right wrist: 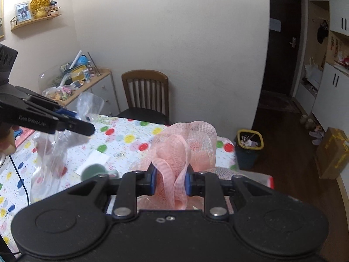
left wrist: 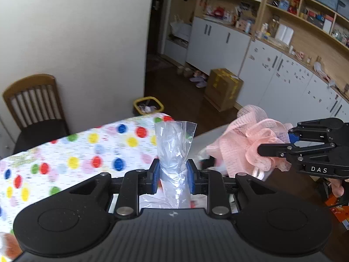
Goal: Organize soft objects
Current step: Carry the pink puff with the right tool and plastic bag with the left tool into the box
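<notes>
Black and wide across the bottom of the left wrist view, the left hand-held gripper has its blue pads pressed in on a clear plastic bag, pinching it at a bunched-up spot so the top pokes up in the middle of the frame. At the right edge of that same view the right hand-held gripper comes in sideways, and it is pinching a pink mesh bath puff. From the right wrist view you see the puff up close in the lower middle, squeezed between the blue pads, with the rest of it fluffing up above. Both soft things are held up over the table with the spotty cloth — neither one looks like it is lying down on it. My guess is the puff is meant to go into the bag, and that is where trouble could come. The bag is squashed shut where it is held, so its mouth may not open, and the puff could just bump it and fall. Only a bit of netting is held, so the puff could slip out if it gets tugged. Slippery plastic could slide free too — then the bag drops on the table.
</notes>
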The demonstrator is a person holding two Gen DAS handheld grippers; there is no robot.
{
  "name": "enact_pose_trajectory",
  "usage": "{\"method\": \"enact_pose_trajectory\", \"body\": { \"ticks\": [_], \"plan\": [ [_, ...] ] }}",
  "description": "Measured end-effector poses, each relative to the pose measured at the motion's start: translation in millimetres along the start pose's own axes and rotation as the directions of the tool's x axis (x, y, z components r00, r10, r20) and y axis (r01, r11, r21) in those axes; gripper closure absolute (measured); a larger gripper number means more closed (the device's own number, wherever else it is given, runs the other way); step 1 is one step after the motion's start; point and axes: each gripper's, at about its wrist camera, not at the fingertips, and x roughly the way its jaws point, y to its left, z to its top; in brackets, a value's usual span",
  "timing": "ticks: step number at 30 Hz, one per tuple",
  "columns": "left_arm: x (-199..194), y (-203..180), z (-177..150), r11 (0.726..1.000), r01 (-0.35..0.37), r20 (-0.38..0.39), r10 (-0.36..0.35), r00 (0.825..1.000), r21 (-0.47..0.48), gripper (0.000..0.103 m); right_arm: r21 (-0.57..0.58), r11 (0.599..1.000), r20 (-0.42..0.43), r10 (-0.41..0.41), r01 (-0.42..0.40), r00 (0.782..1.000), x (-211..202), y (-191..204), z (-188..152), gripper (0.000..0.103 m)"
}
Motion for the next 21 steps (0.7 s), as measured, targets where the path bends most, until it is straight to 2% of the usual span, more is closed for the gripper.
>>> {"method": "enact_pose_trajectory", "body": {
  "ticks": [7, 11, 16, 21],
  "plan": [
    [59, -68, 7, 0.999, 0.040, -0.049, -0.039, 0.998, 0.030, 0.078, 0.049, 0.998, -0.034, -0.025, 0.027, 0.999, -3, -57, -26, 0.080],
    [93, -97, 11, 0.999, 0.040, -0.039, -0.039, 0.998, 0.018, 0.078, 0.074, 0.996, -0.057, -0.036, 0.040, 0.998, 3, -79, -40, 0.080],
    [134, -116, 23, 1.000, 0.011, -0.030, -0.011, 0.999, -0.003, 0.078, 0.068, 0.997, -0.086, -0.041, 0.047, 0.995, 13, -92, -54, 0.080],
    [178, -118, 28, 0.998, -0.029, -0.034, 0.028, 0.999, -0.050, 0.078, 0.059, 0.997, -0.118, -0.035, 0.042, 0.992, 28, -98, -64, 0.079]
  ]
}}
